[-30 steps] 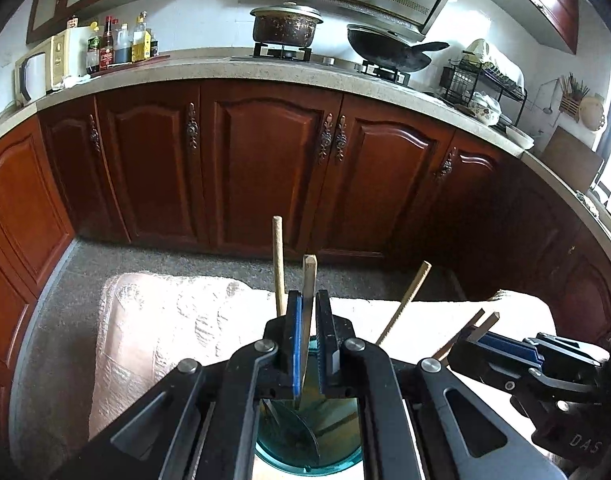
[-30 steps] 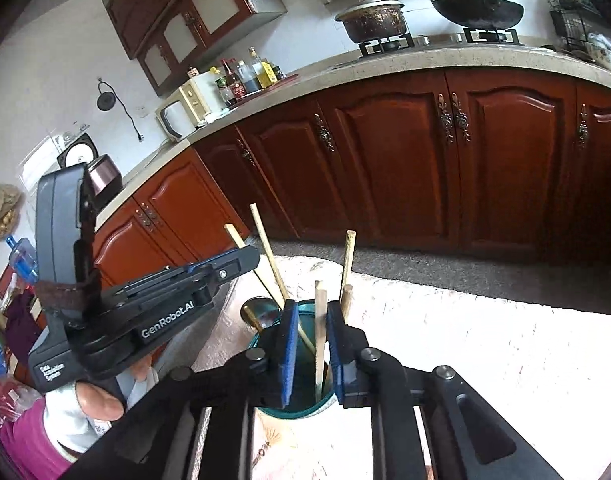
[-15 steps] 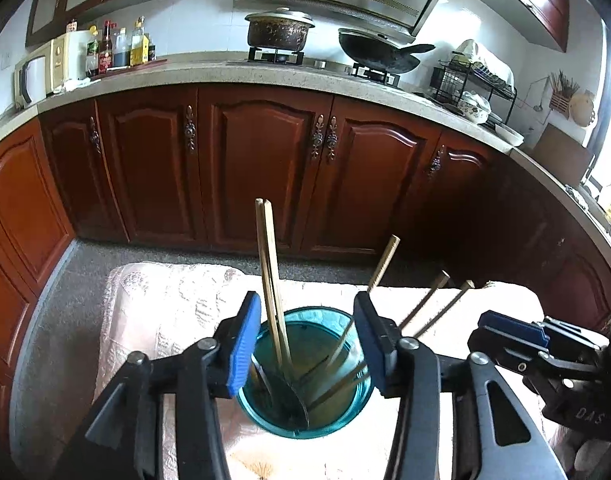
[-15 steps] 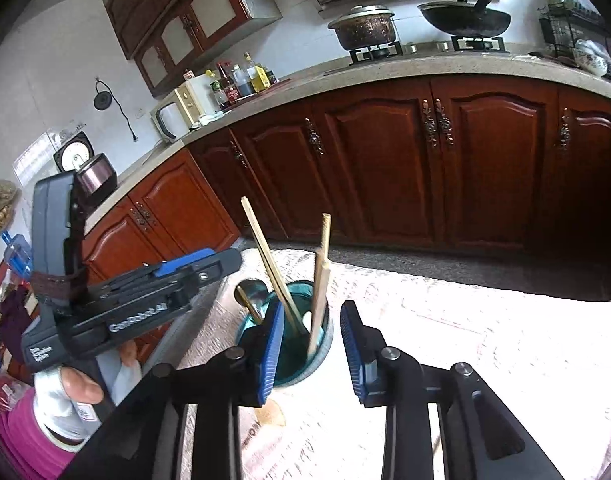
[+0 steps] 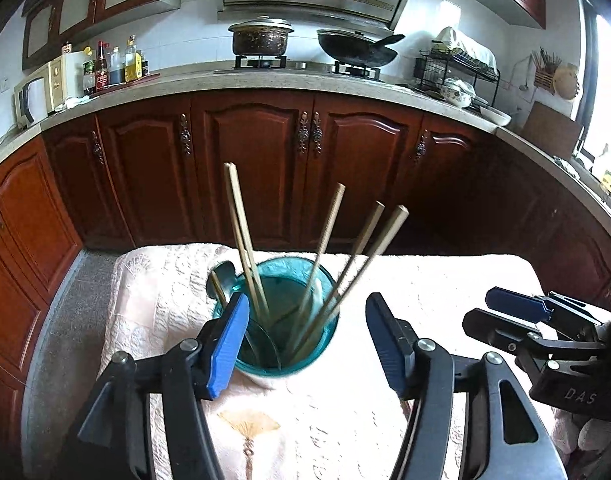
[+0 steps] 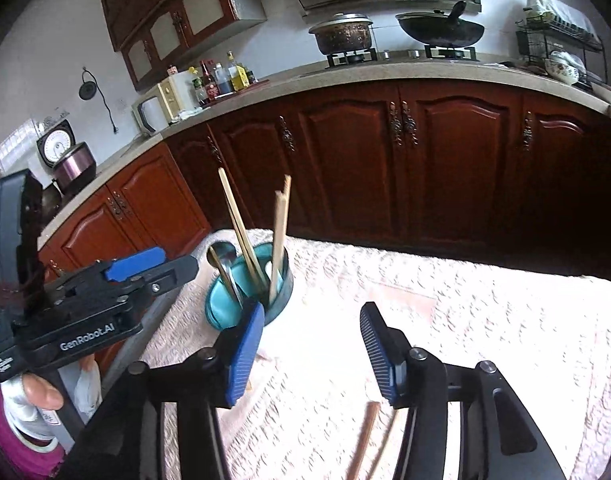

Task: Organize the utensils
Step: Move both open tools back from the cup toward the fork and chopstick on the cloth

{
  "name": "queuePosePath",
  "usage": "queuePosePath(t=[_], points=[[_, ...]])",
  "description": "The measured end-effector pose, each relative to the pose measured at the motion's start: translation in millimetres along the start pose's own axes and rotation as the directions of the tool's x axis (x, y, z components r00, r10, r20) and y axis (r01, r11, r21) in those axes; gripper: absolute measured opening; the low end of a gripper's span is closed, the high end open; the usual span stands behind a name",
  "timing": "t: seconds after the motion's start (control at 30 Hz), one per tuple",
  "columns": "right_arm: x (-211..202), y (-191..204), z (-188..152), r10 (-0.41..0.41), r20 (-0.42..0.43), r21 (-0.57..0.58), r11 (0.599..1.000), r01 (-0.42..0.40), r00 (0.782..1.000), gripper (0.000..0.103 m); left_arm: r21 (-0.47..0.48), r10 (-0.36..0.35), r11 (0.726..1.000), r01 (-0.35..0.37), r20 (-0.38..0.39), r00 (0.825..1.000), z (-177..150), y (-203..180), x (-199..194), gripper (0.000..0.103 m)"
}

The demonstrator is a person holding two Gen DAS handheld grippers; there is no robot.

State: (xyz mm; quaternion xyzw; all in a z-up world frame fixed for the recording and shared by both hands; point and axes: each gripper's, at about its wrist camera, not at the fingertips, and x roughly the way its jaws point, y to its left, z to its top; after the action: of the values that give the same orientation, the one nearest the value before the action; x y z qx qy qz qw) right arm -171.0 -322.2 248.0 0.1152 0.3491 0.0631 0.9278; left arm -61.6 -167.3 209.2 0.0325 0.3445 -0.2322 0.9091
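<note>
A teal cup [image 5: 323, 350] stands on the cloth-covered table [image 5: 385, 420] and holds several wooden chopsticks [image 5: 241, 232] and a metal spoon [image 5: 224, 274]. My left gripper [image 5: 305, 340] is open and empty, its jaws either side of the cup, pulled back from it. My right gripper [image 6: 311, 350] is open and empty, to the right of the cup [image 6: 283, 292]. Loose chopsticks [image 6: 365, 440] lie on the cloth below the right gripper. The right gripper shows in the left wrist view [image 5: 521, 312], the left gripper in the right wrist view [image 6: 145, 268].
Dark red kitchen cabinets [image 5: 257, 168] run behind the table under a stone counter with a pot [image 5: 261, 38], a wok [image 5: 357, 50], a dish rack [image 5: 457, 68], bottles [image 5: 113, 64] and a microwave [image 5: 45, 88]. The table edge drops off at the left [image 5: 113, 320].
Both grippers opened, let go of the chopsticks they held over the cup, and drew back. The released chopsticks now stand in the cup.
</note>
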Motion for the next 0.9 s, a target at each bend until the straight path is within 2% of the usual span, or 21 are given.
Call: queuePosePath(t=[0.37, 0.53, 0.73, 0.83, 0.9], points=[[-14, -29, -43, -0.057, -0.032, 0.044, 0.997, 0.058, 0.998, 0.060, 0.025, -0.041, 0.999, 0.042, -0.056, 0.998, -34, -33, 1, 0.063], [-11, -46, -66, -0.114, -0.064, 0.046, 0.992, 0.117, 0.991, 0.061, 0.022, -0.060, 0.998, 0.062, -0.083, 0.995, -46, -42, 9, 0.063], [27, -74, -98, -0.120, -0.194, 0.110, 0.984, 0.143, 0.974, 0.059, 0.012, -0.067, 0.998, 0.069, -0.138, 0.988, -69, -47, 26, 0.063], [53, -81, -109, -0.117, -0.247, 0.116, 0.982, 0.150, 0.962, 0.048, 0.007, -0.063, 0.998, 0.066, -0.178, 0.982, -79, -46, 37, 0.063], [73, -86, -110, -0.105, -0.268, 0.133, 0.980, 0.145, 0.958, 0.047, 0.007, -0.061, 0.998, 0.064, -0.201, 0.978, -86, -46, 45, 0.063]])
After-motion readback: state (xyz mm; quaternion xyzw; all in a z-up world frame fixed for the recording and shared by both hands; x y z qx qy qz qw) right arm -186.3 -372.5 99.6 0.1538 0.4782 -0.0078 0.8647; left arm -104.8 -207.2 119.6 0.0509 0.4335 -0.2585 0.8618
